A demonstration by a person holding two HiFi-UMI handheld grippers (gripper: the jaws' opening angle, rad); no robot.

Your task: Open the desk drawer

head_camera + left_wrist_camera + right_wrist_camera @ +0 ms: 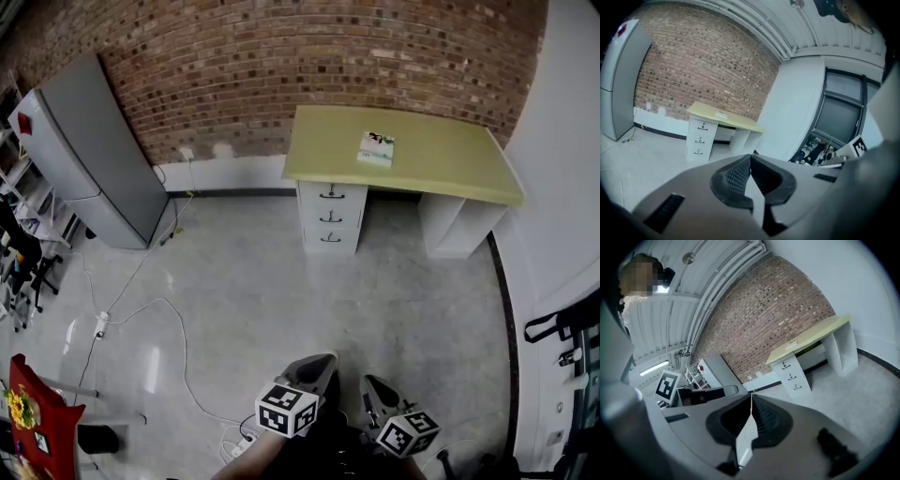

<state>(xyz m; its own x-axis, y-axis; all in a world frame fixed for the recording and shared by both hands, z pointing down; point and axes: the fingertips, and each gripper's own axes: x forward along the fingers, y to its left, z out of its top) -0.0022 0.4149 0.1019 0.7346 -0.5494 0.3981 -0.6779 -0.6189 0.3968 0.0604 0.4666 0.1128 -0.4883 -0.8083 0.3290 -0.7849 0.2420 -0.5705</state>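
A desk with a pale yellow top (422, 155) stands against the brick wall across the room. Under its left end sits a white unit of three drawers (330, 216), each with a dark handle, all closed. The same drawers (700, 139) show small in the left gripper view, and the drawers (791, 376) also appear in the right gripper view. My left gripper (323, 359) and right gripper (373, 382) are low in the head view, side by side, far from the desk. Both are shut with nothing between the jaws.
A booklet (377, 148) lies on the desk top. A grey cabinet (89, 155) stands at the left wall. White cables and a power strip (101, 323) trail over the floor at the left. A red object (42, 422) sits at the bottom left.
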